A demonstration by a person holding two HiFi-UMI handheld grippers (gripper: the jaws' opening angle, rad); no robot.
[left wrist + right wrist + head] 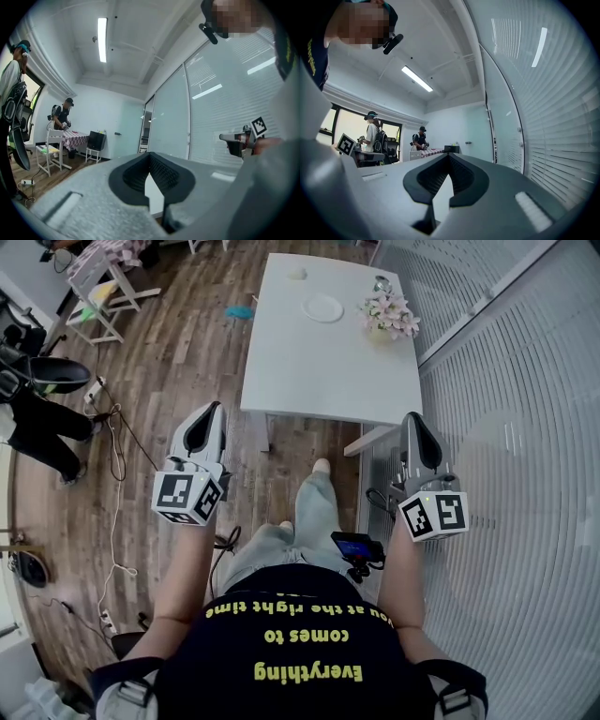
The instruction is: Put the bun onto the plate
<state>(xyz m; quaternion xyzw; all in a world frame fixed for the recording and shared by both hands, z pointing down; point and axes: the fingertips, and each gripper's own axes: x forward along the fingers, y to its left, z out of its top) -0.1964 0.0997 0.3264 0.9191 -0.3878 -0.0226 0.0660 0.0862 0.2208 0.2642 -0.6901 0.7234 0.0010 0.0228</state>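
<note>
Both closed, nothing between them: left tongs (206, 424) and right tongs (419, 433), held level, well short of the white rectangular worktop (309, 371). The step is probably the approach: close in first and open one pair before reaching. The small pale round bun (297, 273) sits far ahead of both, just beyond the round white plate (322, 307) (too small for surface detail).

One table (319, 362), one plate (322, 307), one bun (297, 273)

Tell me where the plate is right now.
In the head view, the plate sits on the far part of the white table, just left of the flowers, with the bun beyond it.
</note>
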